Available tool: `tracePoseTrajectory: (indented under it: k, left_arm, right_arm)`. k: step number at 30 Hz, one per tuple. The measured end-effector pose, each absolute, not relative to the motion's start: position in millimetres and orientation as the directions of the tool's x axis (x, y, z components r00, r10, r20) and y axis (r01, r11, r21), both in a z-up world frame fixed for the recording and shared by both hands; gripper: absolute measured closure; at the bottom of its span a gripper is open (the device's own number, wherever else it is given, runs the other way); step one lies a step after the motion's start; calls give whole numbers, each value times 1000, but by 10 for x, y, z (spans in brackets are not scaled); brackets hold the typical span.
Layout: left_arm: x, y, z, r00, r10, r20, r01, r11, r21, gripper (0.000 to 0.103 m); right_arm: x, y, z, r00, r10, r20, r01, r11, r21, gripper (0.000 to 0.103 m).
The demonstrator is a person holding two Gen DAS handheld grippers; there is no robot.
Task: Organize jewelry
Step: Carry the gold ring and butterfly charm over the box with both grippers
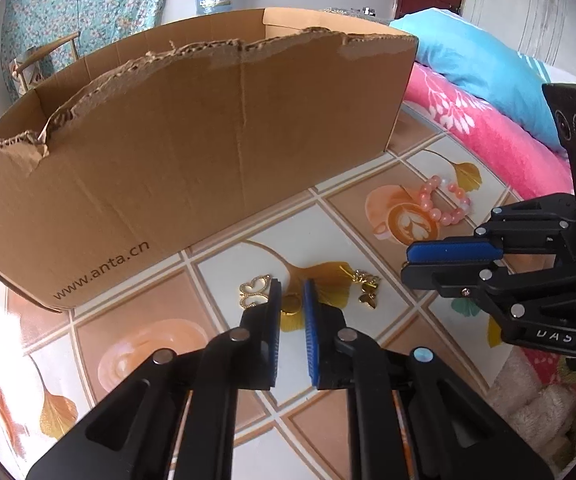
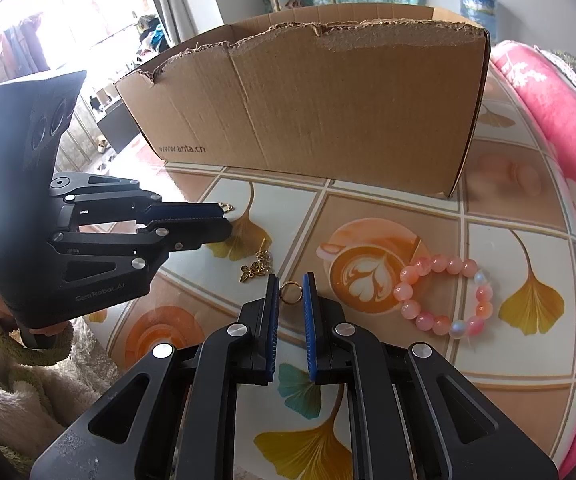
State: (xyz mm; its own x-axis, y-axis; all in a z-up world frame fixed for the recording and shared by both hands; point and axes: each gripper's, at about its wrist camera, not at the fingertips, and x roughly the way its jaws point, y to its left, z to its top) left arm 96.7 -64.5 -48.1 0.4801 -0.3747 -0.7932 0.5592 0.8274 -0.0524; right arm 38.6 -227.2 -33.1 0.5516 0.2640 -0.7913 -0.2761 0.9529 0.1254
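Note:
A small gold ring (image 1: pixel 288 305) (image 2: pixel 290 293) lies on the patterned tabletop, and each wrist view shows it through the narrow gap at that gripper's tips. My left gripper (image 1: pixel 292 284) (image 2: pixel 229 222) is shut with nothing between its pads. My right gripper (image 2: pixel 291 278) (image 1: pixel 406 264) comes in from the other side, also shut and empty. A gold butterfly piece (image 1: pixel 253 290) (image 2: pixel 227 207) lies just left of the left fingertips. A gold dangling charm (image 1: pixel 368 286) (image 2: pixel 256 267) sits between the two grippers. A pink bead bracelet (image 1: pixel 435 213) (image 2: pixel 404 291) rests farther right.
An open cardboard box (image 1: pixel 207 140) (image 2: pixel 328 112) with a torn rim stands behind the jewelry. A pink blanket (image 1: pixel 488 128) (image 2: pixel 560 140) and a blue pillow (image 1: pixel 480 60) border the table's right side. A person's hand in a fluffy sleeve (image 2: pixel 27 332) holds the left gripper.

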Motion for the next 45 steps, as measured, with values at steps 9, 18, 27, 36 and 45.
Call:
tracePoseTrajectory:
  k: [9,18,27,36,45]
  left_arm:
    - [961,-614,-477,483,-381,-789,561,826,-55,93]
    - [900,-557,-415,493,-390,-778,564,824,-55,93]
    - [737,-471,-182,546,-409,-731,561,827,-43,92]
    - [597,-291,348,645,-448,-619,557,830,-21,92]
    - [793,-290,856,698,-460,-548,569,821,36,92]
  right_arm:
    - [371,-2274,-309,557,263,-788,-272,954,127,93]
    - [340,-2254,-265,564,257,-785,-271,955,119,93]
    - [175,-2208,-29,614,233,-754,-264,961,82,93]
    - [59,-2250,491,712,241,-660,-261,963,71,93]
    - [274,-2269,1009,773,278,-570,-315,948,35,93]
